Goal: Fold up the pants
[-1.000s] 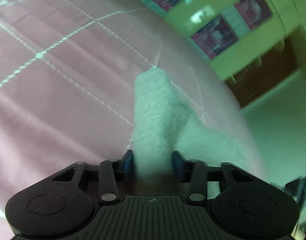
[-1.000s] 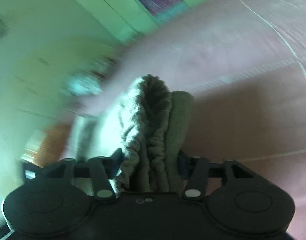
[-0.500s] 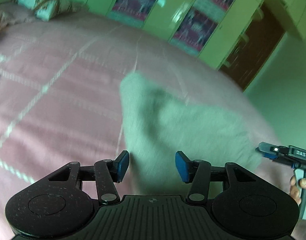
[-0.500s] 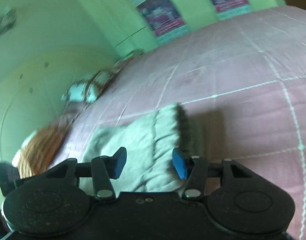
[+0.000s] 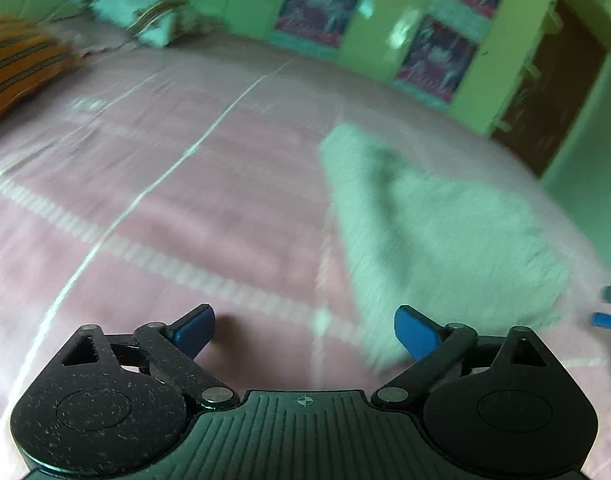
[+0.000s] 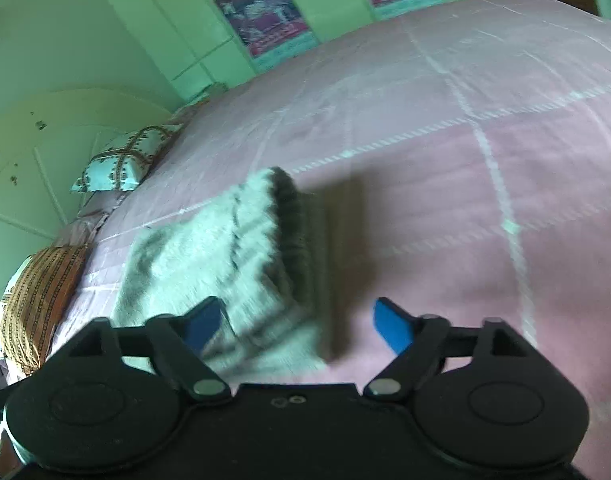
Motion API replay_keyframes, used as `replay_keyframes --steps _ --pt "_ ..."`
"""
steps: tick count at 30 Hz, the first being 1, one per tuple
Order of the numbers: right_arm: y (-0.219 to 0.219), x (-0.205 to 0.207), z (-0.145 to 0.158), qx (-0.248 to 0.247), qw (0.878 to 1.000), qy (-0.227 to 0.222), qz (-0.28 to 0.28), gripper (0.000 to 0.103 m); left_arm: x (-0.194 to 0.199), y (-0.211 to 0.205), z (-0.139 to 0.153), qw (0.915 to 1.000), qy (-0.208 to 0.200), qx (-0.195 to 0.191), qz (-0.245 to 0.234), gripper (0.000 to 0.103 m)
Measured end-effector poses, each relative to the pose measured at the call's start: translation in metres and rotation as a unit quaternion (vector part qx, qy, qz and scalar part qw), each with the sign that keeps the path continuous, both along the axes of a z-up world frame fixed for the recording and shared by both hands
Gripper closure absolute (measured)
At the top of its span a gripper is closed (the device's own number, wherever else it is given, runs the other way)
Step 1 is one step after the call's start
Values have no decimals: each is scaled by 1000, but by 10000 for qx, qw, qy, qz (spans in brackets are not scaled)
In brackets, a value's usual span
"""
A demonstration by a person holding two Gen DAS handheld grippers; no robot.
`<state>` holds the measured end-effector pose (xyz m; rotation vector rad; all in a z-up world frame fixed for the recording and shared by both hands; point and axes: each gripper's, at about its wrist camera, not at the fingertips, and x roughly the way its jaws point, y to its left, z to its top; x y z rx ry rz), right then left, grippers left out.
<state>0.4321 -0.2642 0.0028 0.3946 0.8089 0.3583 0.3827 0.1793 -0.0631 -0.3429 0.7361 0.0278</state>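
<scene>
The pale grey fleece pants lie folded on the pink bedspread. In the right wrist view the pants show their gathered waistband toward the right. My left gripper is open and empty, above the bedspread just left of the pants. My right gripper is open and empty, over the near edge of the pants. The blue tips of the right gripper show at the far right of the left wrist view.
Pillows lie at the head of the bed: a white patterned one and an orange striped one. Green wardrobe doors with posters stand behind the bed. A brown door is at the right.
Both grippers let go of the pants, opened wide and drew back. The pants now lie flat on the bed.
</scene>
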Motion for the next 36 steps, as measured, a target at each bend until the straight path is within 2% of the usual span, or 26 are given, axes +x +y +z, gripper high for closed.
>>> replay_keyframes --steps 1,2,4,7,11,15,20,25,29,36 --pt "-7 -12 -2 -146 9998 -40 -114 8 -13 1 -1 10000 40 32 43 6" --pt "-12 -25 -3 -326 9992 -68 -228 5 -26 1 0 10000 6 54 79 5" --pt "-26 -55 -5 -621 9970 -92 -458 6 -51 0 2 9999 -10 104 83 0" --pt "-38 -106 -3 -927 9925 -371 -699 6 -88 -8 5 9994 -42 298 183 0" --pt "-40 -164 3 -1342 9843 -784 -832 6 -124 -19 16 9991 -139 359 166 0" --pt "-33 -201 10 -1710 9743 -1110 -955 6 -157 -33 33 9983 -323 461 118 0" --pt "-23 -243 21 -1716 9740 -1159 -922 6 -202 -53 55 9968 -482 633 110 0" --pt "-5 -291 44 -1606 9723 -1538 -727 6 -250 -72 74 9945 -717 748 134 0" --pt "4 -319 64 -1429 9726 -1757 -531 6 -285 -84 86 9937 -943 600 113 0" --pt "25 -358 95 -1157 9697 -2147 -156 7 -325 -119 111 9875 -1390 746 51 0"
